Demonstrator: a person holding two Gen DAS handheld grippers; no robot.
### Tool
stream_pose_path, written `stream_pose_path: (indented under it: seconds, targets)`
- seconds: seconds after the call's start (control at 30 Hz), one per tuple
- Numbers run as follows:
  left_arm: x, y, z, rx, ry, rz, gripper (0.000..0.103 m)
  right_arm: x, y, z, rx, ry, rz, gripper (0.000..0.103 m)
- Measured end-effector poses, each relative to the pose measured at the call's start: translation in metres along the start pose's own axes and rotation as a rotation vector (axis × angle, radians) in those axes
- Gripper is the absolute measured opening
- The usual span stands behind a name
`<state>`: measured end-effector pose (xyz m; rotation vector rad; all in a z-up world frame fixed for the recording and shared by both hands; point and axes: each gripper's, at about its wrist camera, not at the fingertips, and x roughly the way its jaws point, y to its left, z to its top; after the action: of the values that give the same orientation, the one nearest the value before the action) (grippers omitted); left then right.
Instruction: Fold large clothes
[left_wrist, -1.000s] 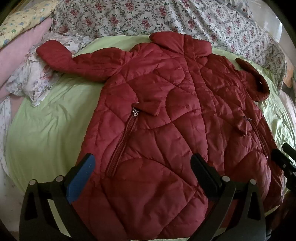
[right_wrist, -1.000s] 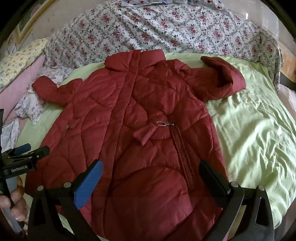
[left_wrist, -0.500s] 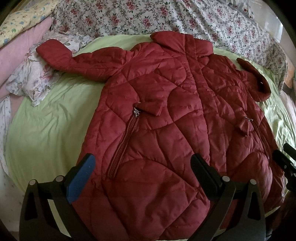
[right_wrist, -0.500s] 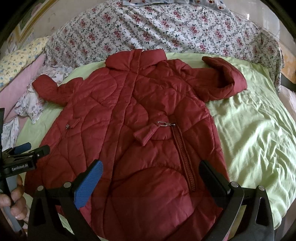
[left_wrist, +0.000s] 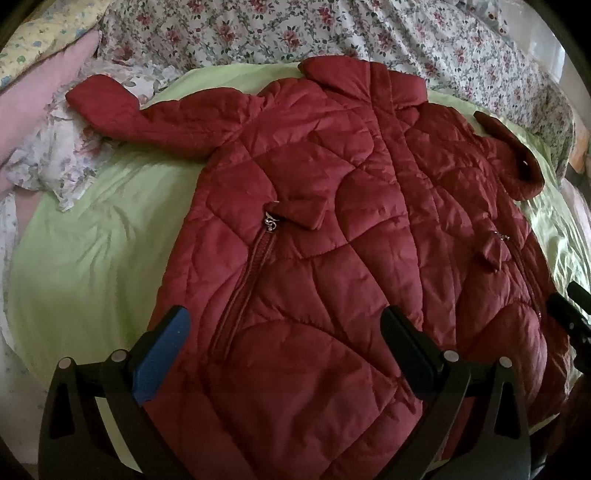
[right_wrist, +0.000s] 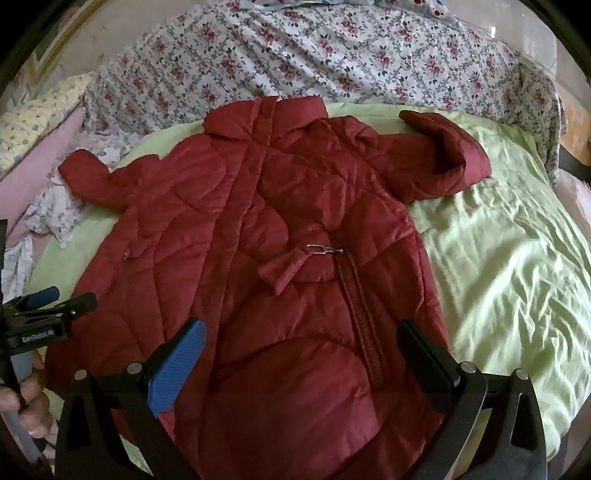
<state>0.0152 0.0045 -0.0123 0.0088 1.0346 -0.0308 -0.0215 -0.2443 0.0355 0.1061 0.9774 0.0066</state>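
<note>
A dark red quilted coat (left_wrist: 332, 229) (right_wrist: 266, 229) lies flat, front up, on a light green sheet (left_wrist: 92, 258) (right_wrist: 517, 266), collar away from me. Its left sleeve (left_wrist: 147, 122) stretches out to the left. The right sleeve (right_wrist: 443, 158) is bent back on itself. Each side has a zipped pocket with a flap (left_wrist: 299, 218) (right_wrist: 288, 269). My left gripper (left_wrist: 284, 336) stands open over the hem on the coat's left side, holding nothing. My right gripper (right_wrist: 303, 343) is open over the hem on the right side, likewise with nothing in it.
A floral quilt (right_wrist: 332, 55) is heaped behind the coat. To the left lie a crumpled floral cloth (left_wrist: 55, 158) and a pink pillow (left_wrist: 40, 92). The green sheet reaches out to the right of the coat. A hand (right_wrist: 29, 402) holding the left gripper shows at the lower left.
Both views have shifted very slightly; the coat and both open grippers stay as they were.
</note>
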Motion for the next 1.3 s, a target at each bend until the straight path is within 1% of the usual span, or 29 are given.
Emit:
stream_pose_path:
  seconds: [0.13,0.3,0.47,0.67,0.77,0.97,1.13,1.23,1.3]
  targets:
    - [0.006,0.001,0.001,-0.004,0.013,-0.009,0.103,0.001,-0.001,0.003,-0.014,-0.028,-0.021,0.103]
    - [0.008,0.0,0.005,-0.002,0.015,-0.014,0.103,0.004,-0.006,0.007,-0.009,-0.009,-0.024,0.103]
    - [0.012,-0.003,0.012,0.01,0.009,-0.026,0.103,0.007,-0.02,0.015,0.01,-0.005,-0.039,0.103]
    - [0.019,-0.001,0.027,0.001,0.017,-0.047,0.103,0.008,-0.044,0.035,0.068,-0.035,-0.035,0.103]
    - [0.021,0.002,0.037,-0.012,0.014,-0.056,0.103,0.012,-0.062,0.048,0.105,-0.049,-0.047,0.103]
    - [0.031,0.003,0.056,0.001,0.017,-0.042,0.103,0.026,-0.1,0.079,0.159,-0.085,-0.082,0.103]
    - [0.041,0.007,0.069,-0.012,0.012,-0.034,0.103,0.047,-0.13,0.112,0.169,-0.09,-0.16,0.103]
    - [0.046,0.009,0.078,-0.011,0.005,-0.03,0.103,0.07,-0.155,0.142,0.195,-0.085,-0.21,0.102]
    - [0.048,0.01,0.083,-0.011,-0.007,-0.027,0.103,0.081,-0.167,0.16,0.185,-0.095,-0.246,0.102]
